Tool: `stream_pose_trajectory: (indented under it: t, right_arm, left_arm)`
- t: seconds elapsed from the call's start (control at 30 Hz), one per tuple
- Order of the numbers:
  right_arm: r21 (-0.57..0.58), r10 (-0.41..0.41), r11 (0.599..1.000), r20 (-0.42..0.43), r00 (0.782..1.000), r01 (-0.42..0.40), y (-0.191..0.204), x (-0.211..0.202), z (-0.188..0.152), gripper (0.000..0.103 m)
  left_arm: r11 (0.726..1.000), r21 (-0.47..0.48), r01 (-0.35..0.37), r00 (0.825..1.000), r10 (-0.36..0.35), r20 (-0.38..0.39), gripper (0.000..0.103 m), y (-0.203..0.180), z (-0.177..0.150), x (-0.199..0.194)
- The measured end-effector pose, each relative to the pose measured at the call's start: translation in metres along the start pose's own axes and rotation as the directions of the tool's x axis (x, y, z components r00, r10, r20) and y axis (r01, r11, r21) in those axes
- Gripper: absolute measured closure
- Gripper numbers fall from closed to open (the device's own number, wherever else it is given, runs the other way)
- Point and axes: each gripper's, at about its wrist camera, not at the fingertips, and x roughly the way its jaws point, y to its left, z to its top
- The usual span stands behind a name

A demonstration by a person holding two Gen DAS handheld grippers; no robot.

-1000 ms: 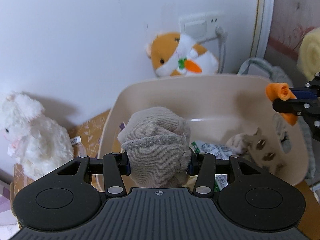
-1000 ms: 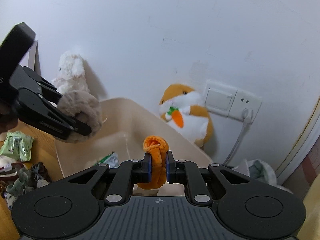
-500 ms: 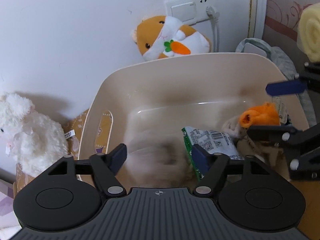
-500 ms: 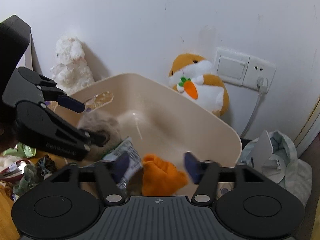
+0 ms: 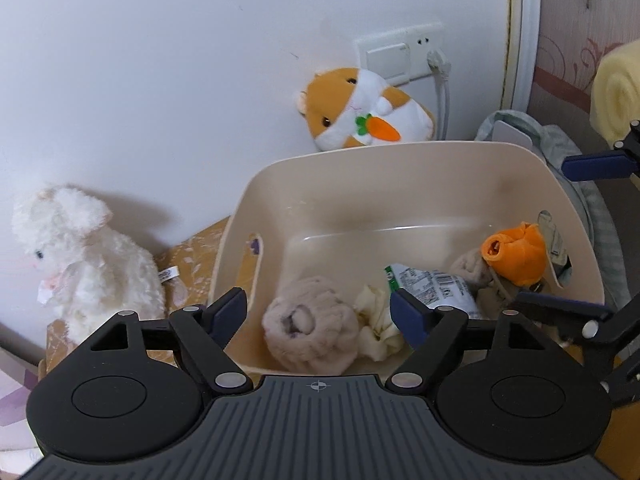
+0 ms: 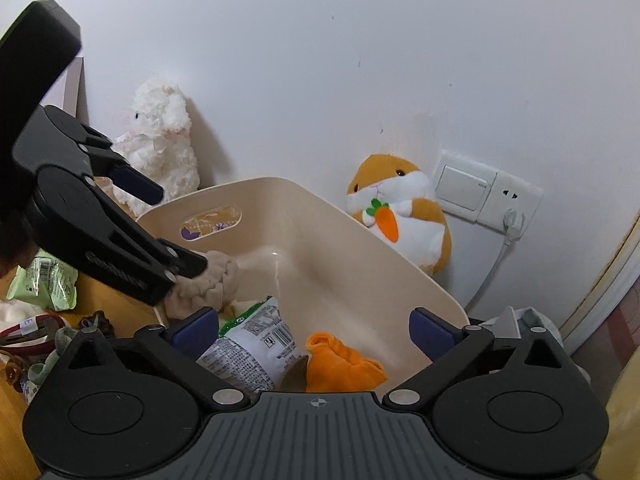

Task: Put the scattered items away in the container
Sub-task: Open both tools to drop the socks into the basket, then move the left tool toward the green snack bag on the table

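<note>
A beige plastic bin point(image 5: 400, 168) stands against the wall. In it lie a rolled grey sock point(image 5: 310, 326), an orange sock point(image 5: 516, 252), a green-and-white snack packet point(image 5: 432, 284) and a cream cloth point(image 5: 376, 320). My left gripper point(image 5: 316, 306) hovers over the bin's near left side, above the grey sock; its jaws are opening and grip nothing. My right gripper point(image 6: 312, 322) hangs above the orange sock point(image 6: 344, 364) and the packet point(image 6: 256, 344), its jaws opening wide, pads clear of both. The bin's rim point(image 6: 320, 200) runs just beyond it.
A white plush rabbit point(image 5: 80, 264) sits left of the bin and a hamster plush point(image 5: 360, 116) behind it, under a wall socket point(image 5: 400, 56). Outside the bin on the left lie a green packet point(image 6: 44, 280) and several socks point(image 6: 48, 340). A crumpled cloth point(image 5: 540, 136) is at the right.
Both grippers opened: the left let the grey sock fall and the right let the orange sock fall. Both socks now lie in the bin, and the grippers have shifted slightly above it.
</note>
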Motion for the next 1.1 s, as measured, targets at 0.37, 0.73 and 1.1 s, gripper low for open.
stream_pose_trajectory:
  t: [0.37, 0.73, 1.1]
  right_arm:
    - [0.090, -0.107, 0.991, 0.036, 0.994, 0.103, 0.017, -0.022, -0.018, 0.000]
    - [0.123, -0.104, 0.987, -0.035, 0.994, 0.108, 0.071, -0.031, -0.056, 0.000]
    - [0.125, -0.091, 0.986, -0.175, 0.980, 0.114, 0.109, -0.011, -0.088, 0.000]
  left_arm:
    - [0.996, -0.079, -0.044, 0.999, 0.044, -0.004, 0.021, 0.067, -0.061, -0.036]
    - [0.998, -0.050, -0.037, 0.999, 0.037, -0.014, 0.021, 0.117, -0.126, -0.064]
    - [0.998, -0.059, -0.037, 0.996, 0.032, -0.089, 0.021, 0.150, -0.177, -0.055]
